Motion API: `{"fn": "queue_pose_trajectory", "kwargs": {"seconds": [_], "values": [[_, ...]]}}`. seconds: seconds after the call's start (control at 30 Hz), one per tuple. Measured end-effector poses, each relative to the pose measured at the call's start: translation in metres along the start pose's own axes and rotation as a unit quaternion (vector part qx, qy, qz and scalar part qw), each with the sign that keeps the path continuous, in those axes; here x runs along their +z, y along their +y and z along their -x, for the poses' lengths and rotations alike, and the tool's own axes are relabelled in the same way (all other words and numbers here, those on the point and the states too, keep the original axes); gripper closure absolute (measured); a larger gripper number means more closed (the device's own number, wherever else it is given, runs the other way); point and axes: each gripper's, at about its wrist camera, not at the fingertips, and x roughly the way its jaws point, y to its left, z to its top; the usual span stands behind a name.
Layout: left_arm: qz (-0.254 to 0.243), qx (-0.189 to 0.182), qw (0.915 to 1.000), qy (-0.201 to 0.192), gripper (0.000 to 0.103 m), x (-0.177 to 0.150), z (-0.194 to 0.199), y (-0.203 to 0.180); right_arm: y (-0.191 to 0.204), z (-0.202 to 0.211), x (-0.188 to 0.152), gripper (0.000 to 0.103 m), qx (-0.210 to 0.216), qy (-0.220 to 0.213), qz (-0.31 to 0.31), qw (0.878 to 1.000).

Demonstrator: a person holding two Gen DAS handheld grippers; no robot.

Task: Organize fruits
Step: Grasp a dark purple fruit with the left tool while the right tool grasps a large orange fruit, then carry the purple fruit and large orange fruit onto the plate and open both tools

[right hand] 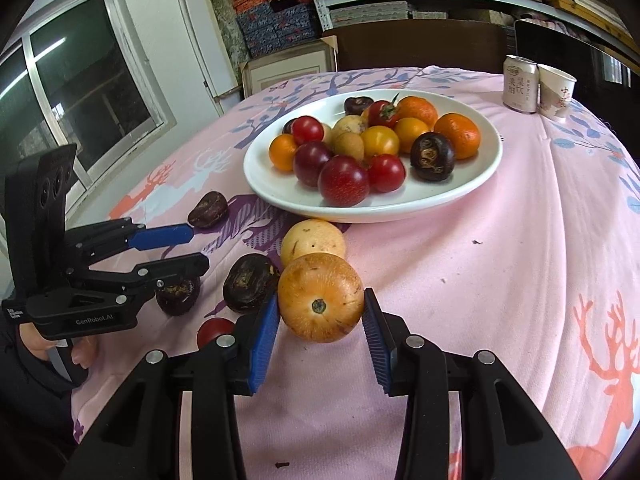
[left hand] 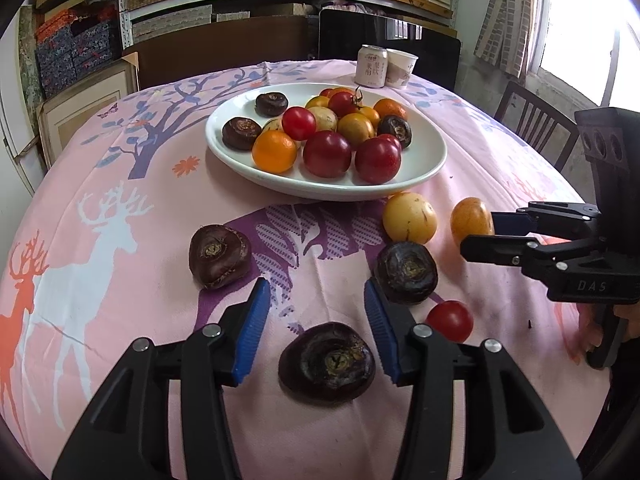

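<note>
In the right wrist view my right gripper (right hand: 320, 294) is shut on an orange-yellow round fruit (right hand: 320, 298), with a blue pad against each side of it, just above the pink tablecloth. The left wrist view shows that fruit (left hand: 472, 220) in the right gripper (left hand: 478, 232) at the right. My left gripper (left hand: 314, 282) stands open over a dark water chestnut (left hand: 327, 362) that lies on the cloth between its fingers, with neither pad pressing on it. A white plate (left hand: 432, 160) heaped with tomatoes, oranges and chestnuts sits beyond.
Loose on the cloth near the plate are a pale yellow fruit (left hand: 409, 218), two more dark chestnuts (left hand: 220, 256) (left hand: 406, 272) and a small red tomato (left hand: 450, 320). A drink can (left hand: 371, 66) and a paper cup (left hand: 402, 68) stand at the table's far edge. A wooden chair (left hand: 532, 120) stands at the right.
</note>
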Motion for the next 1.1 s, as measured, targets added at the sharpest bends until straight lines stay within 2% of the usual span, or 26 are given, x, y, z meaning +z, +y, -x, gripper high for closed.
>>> {"fn": "queue_pose_trajectory", "kwargs": {"seconds": [0.3, 0.47, 0.5, 0.63, 0.7, 0.77, 0.97, 1.1], "values": [[-0.002, -0.010, 0.9999, 0.013, 0.055, -0.009, 0.003, -0.003, -0.016, 0.011, -0.005, 0.061, 0.006, -0.013, -0.026, 1.000], [0.004, -0.028, 0.9982, 0.052, 0.053, -0.014, -0.005, 0.000, -0.015, 0.012, -0.005, 0.061, 0.007, -0.013, -0.023, 1.000], [0.000, -0.029, 0.9980, 0.056, 0.049, -0.014, -0.007, -0.001, -0.014, 0.012, -0.006, 0.061, 0.008, -0.013, -0.023, 1.000], [-0.035, -0.002, 0.9973, 0.065, 0.047, -0.017, -0.008, -0.015, -0.014, 0.010, -0.006, 0.061, 0.010, -0.009, -0.024, 1.000], [-0.045, 0.009, 0.9968, 0.066, 0.051, -0.020, -0.004, -0.019, -0.015, 0.011, -0.006, 0.061, 0.011, -0.011, -0.025, 1.000], [-0.049, 0.008, 0.9965, 0.066, 0.057, -0.025, 0.001, -0.021, -0.015, 0.011, -0.006, 0.061, 0.011, -0.012, -0.025, 1.000], [-0.029, 0.006, 0.9981, 0.055, 0.058, -0.030, 0.011, -0.013, -0.012, 0.014, -0.006, 0.061, 0.012, -0.020, -0.020, 1.000], [-0.012, 0.004, 0.9998, 0.015, 0.058, -0.023, 0.028, -0.009, -0.012, 0.025, -0.004, 0.061, 0.012, -0.040, -0.019, 0.999]]}}
